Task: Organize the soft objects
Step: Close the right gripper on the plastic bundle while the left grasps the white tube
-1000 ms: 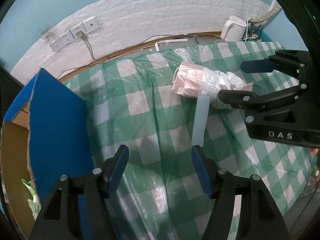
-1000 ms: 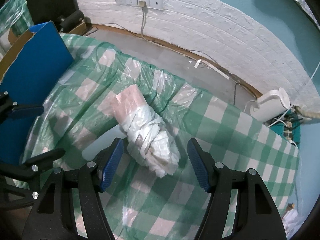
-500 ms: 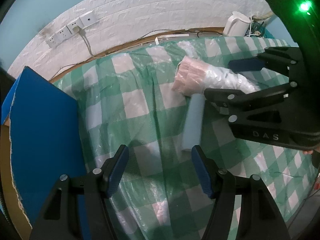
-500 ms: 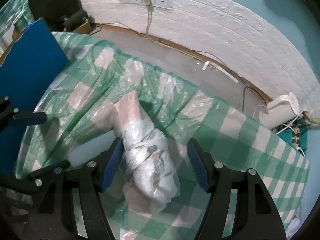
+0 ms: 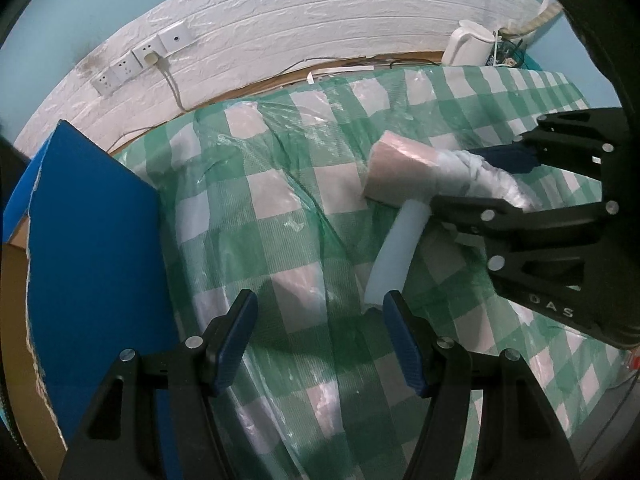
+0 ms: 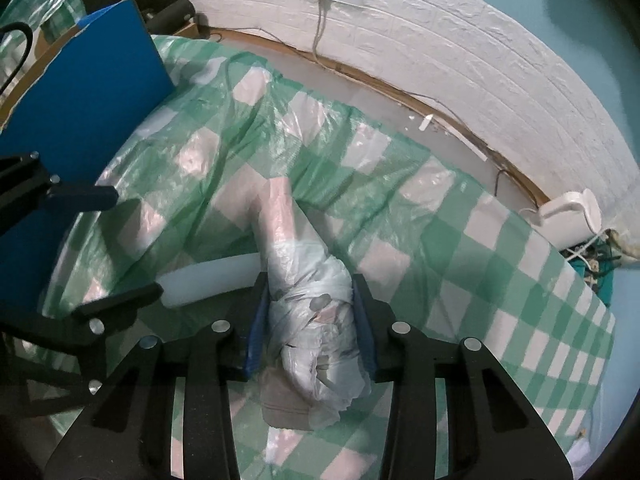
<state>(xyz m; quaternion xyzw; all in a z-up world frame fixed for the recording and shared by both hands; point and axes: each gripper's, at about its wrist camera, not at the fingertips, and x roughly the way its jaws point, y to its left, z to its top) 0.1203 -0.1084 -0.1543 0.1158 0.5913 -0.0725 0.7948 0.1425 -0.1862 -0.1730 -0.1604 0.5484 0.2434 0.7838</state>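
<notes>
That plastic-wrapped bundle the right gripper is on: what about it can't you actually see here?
- Contents of the plastic-wrapped bundle: right wrist view, hidden by crinkled wrap.
- Its near end: left wrist view, behind the right gripper.
- Where the white foam strip ends beside it: both views, covered by a gripper finger.

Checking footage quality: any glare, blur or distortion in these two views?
Left wrist view: fisheye bends the brick wall; plastic cover glints softly; foam strip slightly smeared. Right wrist view: same curvature, sheen on the wrapped bundle, dark vignette at the corners.
</notes>
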